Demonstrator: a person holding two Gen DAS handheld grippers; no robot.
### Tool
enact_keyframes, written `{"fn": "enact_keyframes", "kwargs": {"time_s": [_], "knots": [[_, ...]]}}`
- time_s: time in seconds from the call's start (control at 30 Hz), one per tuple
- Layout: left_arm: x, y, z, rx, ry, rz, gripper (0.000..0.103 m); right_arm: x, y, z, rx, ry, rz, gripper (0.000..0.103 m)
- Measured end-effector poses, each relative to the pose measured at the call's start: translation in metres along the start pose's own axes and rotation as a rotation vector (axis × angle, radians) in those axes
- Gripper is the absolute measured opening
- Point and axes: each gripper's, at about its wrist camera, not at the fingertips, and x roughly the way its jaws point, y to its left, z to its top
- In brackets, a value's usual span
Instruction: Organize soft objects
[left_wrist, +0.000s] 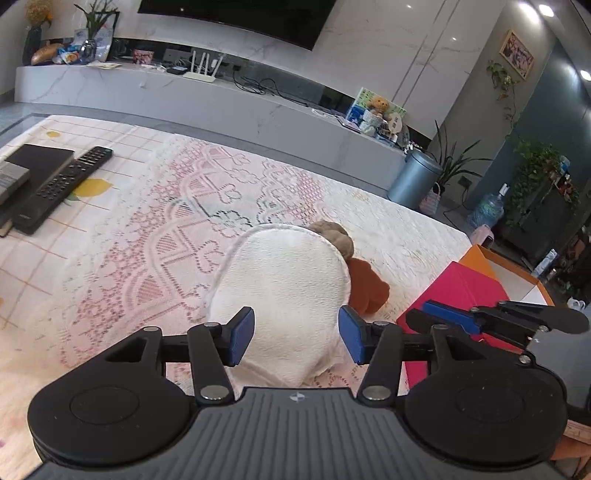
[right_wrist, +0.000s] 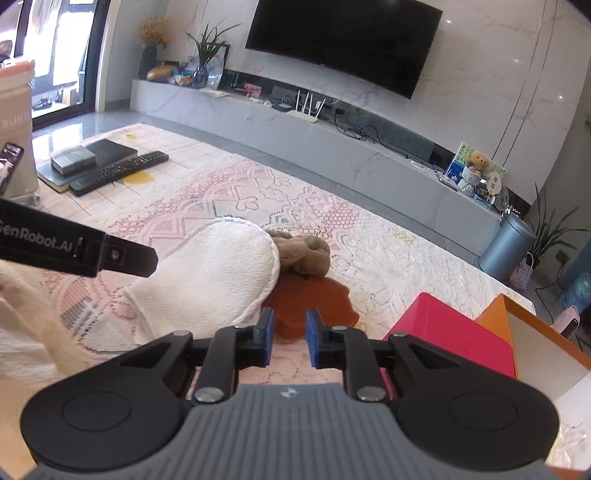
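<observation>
A white quilted pad (left_wrist: 284, 273) lies on the lace tablecloth, and its near end sits between the fingers of my left gripper (left_wrist: 297, 334). That gripper is open and the pads do not seem to press the pad. Behind the pad are a tan knotted plush (left_wrist: 332, 236) and a rust-brown cloth (left_wrist: 369, 291). In the right wrist view my right gripper (right_wrist: 290, 332) hovers just short of the rust-brown cloth (right_wrist: 314, 302). Its jaws are almost together with nothing held. One left gripper finger (right_wrist: 140, 258) reaches over the white pad (right_wrist: 214, 273).
A pink box (right_wrist: 450, 328) and an open orange box (right_wrist: 532, 332) stand at the table's right end, close to my right gripper (left_wrist: 417, 314). Two remotes (right_wrist: 118, 170) and books lie far left. A cream fuzzy sleeve (right_wrist: 22, 314) fills the left edge.
</observation>
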Motion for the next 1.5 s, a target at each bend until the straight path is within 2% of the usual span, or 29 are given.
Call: {"fn": "enact_keyframes", "kwargs": {"time_s": [0.07,0.27,0.37,0.53,0.63,0.7,0.73,0.77,0.83,0.9,0.97,1.0,1.03,1.07,1.1,1.23,1.37,1.47,1.5], "knots": [[0.012,-0.003,0.002,0.013,0.012,-0.003,0.064,0.011,-0.003,0.002,-0.004,0.013,0.019,0.003],[0.054,-0.011,0.004,0.048,0.105,0.016,0.075,0.028,-0.012,0.007,0.033,0.000,0.039,0.003],[0.067,-0.017,0.002,0.085,0.119,0.047,0.076,0.035,-0.019,0.009,0.075,0.009,0.047,0.003],[0.085,-0.024,-0.004,0.132,0.169,0.038,0.080,0.039,-0.028,0.006,0.121,0.019,0.056,0.004],[0.087,-0.021,-0.004,0.112,0.171,0.037,0.080,0.041,-0.030,0.005,0.130,0.023,0.062,0.005],[0.086,-0.015,-0.003,0.082,0.170,0.042,0.071,0.043,-0.030,0.004,0.137,0.027,0.066,0.005],[0.084,-0.014,-0.003,0.074,0.167,0.045,0.057,0.043,-0.029,0.003,0.140,0.029,0.068,0.005],[0.082,-0.013,-0.002,0.069,0.165,0.053,0.048,0.044,-0.029,0.002,0.141,0.029,0.069,0.005],[0.080,-0.010,-0.001,0.052,0.160,0.073,0.023,0.044,-0.027,0.001,0.140,0.033,0.069,0.005],[0.076,-0.004,0.000,0.018,0.148,0.072,0.018,0.044,-0.025,-0.001,0.139,0.037,0.072,0.005],[0.070,-0.005,0.002,0.012,0.129,0.038,0.020,0.043,-0.023,-0.003,0.141,0.041,0.073,0.005],[0.066,-0.007,0.001,0.025,0.122,0.027,0.029,0.043,-0.023,-0.004,0.144,0.040,0.070,0.005],[0.064,-0.011,0.000,0.047,0.116,0.020,0.055,0.041,-0.024,-0.005,0.148,0.036,0.066,0.005],[0.063,-0.015,-0.002,0.066,0.114,0.013,0.069,0.040,-0.026,-0.005,0.153,0.030,0.063,0.005],[0.064,-0.020,-0.003,0.086,0.111,0.013,0.079,0.038,-0.027,-0.005,0.158,0.025,0.061,0.005],[0.076,-0.028,-0.005,0.132,0.148,0.054,0.079,0.036,-0.031,-0.004,0.167,0.024,0.062,0.006],[0.090,-0.039,-0.011,0.223,0.188,0.120,0.079,0.039,-0.030,-0.005,0.172,0.034,0.066,0.006],[0.088,-0.035,-0.011,0.200,0.181,0.126,0.069,0.039,-0.027,-0.005,0.171,0.035,0.070,0.006],[0.085,-0.030,-0.009,0.166,0.173,0.112,0.058,0.039,-0.026,-0.005,0.169,0.035,0.072,0.006]]}}
